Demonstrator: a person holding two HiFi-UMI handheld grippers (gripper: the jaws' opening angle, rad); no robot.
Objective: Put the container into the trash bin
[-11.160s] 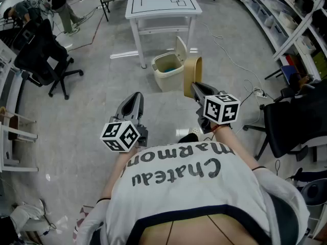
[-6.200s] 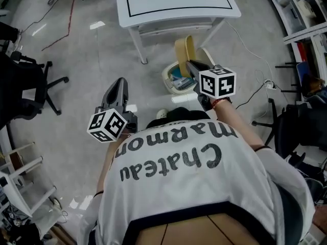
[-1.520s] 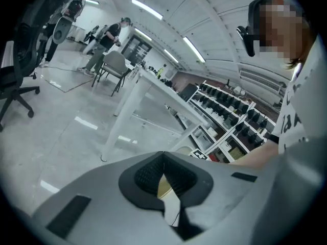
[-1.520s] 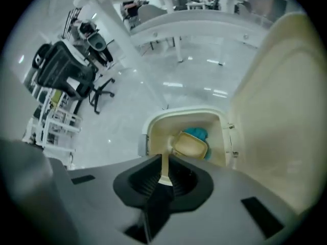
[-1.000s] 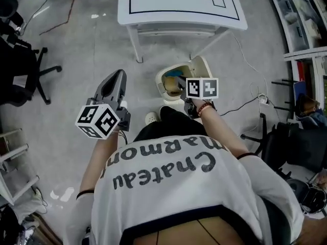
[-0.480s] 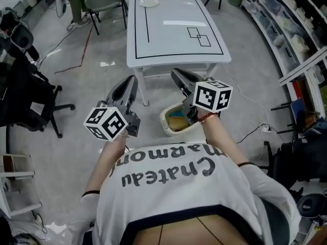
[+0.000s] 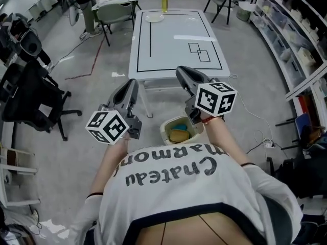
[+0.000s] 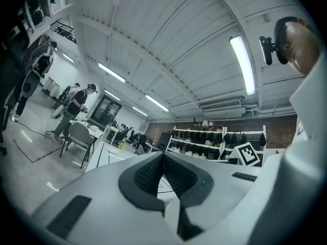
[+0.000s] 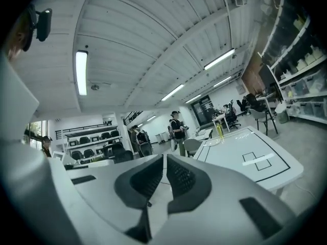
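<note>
The cream trash bin [image 7: 164, 129] stands on the floor just in front of the person, under the near edge of the table. Inside it lies the tan container [image 7: 178, 136] on something teal. My right gripper [image 7: 180, 71] is raised above the bin, points level toward the table and is shut with nothing in it; in its own view the right gripper [image 9: 164, 156] shows pads pressed together. My left gripper [image 7: 134, 82] hangs to the left of the bin at about the same height, and the left gripper [image 8: 163, 154] is also shut and holds nothing.
A white table [image 7: 168, 50] marked with black lines stands right ahead, bearing a bottle [image 7: 164, 4] and a plate [image 7: 153, 18] at its far end. Black office chairs [image 7: 36, 96] are at the left, shelves [image 7: 286, 29] along the right, and cables [image 7: 255, 121] trail across the floor.
Both grippers have risen from bin height to table height. The right gripper came up out of the bin without the container. The head view tilted up toward the table.
</note>
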